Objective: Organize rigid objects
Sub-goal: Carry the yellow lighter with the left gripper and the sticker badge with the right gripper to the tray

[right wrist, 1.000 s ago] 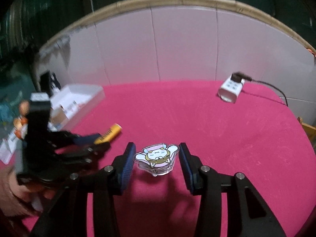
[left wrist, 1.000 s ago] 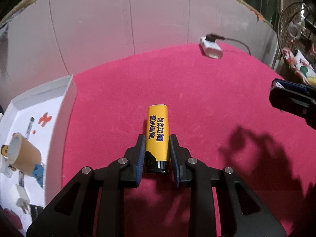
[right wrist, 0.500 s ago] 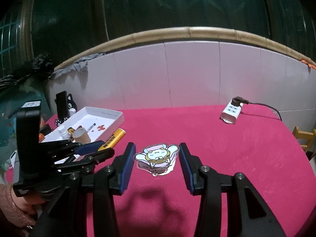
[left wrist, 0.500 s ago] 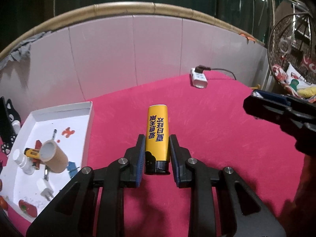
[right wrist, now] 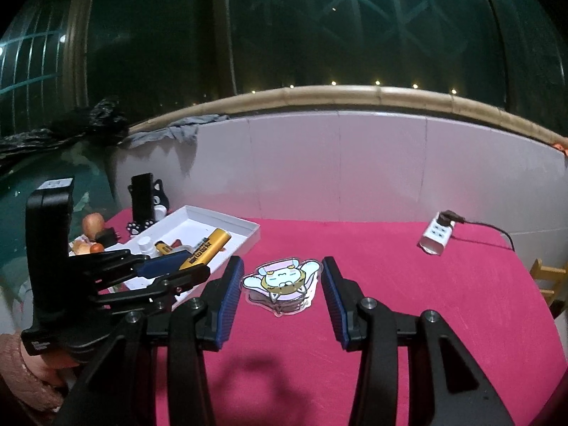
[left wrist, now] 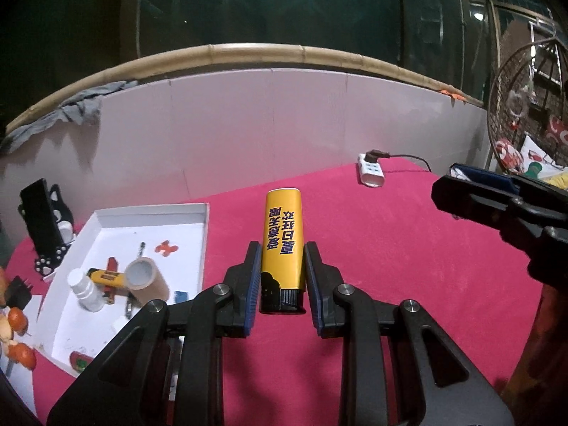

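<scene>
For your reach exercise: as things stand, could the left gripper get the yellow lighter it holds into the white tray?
Probably yes. The left gripper grips the yellow lighter above the cloth, and the white tray lies open-topped just to its left, nothing between.

A yellow lighter [left wrist: 283,238] with dark blue lettering and a black cap end is clamped lengthwise, off the cloth. A flat cartoon-cat acrylic charm [right wrist: 280,284] is held level.

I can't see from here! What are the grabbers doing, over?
Left gripper shut on yellow lighter. Right gripper shut on cat charm. Both airborne. White tray left, nothing blocking.
</scene>
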A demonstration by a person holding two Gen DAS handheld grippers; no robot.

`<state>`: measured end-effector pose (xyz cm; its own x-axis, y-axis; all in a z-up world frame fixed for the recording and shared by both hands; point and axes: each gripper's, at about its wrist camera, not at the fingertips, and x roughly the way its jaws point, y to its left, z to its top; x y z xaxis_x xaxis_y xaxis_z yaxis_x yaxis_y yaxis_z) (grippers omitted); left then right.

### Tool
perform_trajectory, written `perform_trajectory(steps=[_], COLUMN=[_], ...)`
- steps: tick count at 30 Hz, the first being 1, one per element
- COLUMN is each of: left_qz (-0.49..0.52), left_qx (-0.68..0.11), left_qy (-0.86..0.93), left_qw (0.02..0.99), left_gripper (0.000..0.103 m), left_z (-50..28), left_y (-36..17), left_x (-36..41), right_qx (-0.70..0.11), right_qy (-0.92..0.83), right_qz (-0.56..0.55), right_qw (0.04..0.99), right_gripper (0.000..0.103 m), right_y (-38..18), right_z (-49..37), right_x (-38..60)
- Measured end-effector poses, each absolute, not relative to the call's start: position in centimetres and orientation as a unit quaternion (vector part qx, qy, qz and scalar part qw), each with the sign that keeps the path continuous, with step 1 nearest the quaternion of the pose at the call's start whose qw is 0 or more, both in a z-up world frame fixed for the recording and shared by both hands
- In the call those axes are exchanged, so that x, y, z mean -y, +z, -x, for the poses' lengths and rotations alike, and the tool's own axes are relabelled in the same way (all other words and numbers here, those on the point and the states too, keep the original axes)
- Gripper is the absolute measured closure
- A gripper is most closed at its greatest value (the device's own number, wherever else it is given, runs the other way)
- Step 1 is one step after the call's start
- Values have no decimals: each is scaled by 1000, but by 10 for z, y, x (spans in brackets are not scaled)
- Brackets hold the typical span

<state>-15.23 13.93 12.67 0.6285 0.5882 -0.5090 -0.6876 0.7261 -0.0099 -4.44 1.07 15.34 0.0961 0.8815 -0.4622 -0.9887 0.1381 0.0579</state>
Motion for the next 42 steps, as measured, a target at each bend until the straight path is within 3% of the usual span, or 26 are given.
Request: perform_trajectory(steps=[16, 42], left_qz=[119, 138], left_qx=[-199, -182], left_qy=[419, 506], left_qw=[878, 832], left_gripper=[79, 79], left_z=[231, 322], left_y=[143, 145], left_x=[-150, -197], right_qx=[-164, -187], right_qy=[692, 742], right_qz=[152, 163], right_qw=[686, 622], right_gripper=[59, 59], right_y=[174, 170], right_z=[112, 179], right_x=[-37, -103])
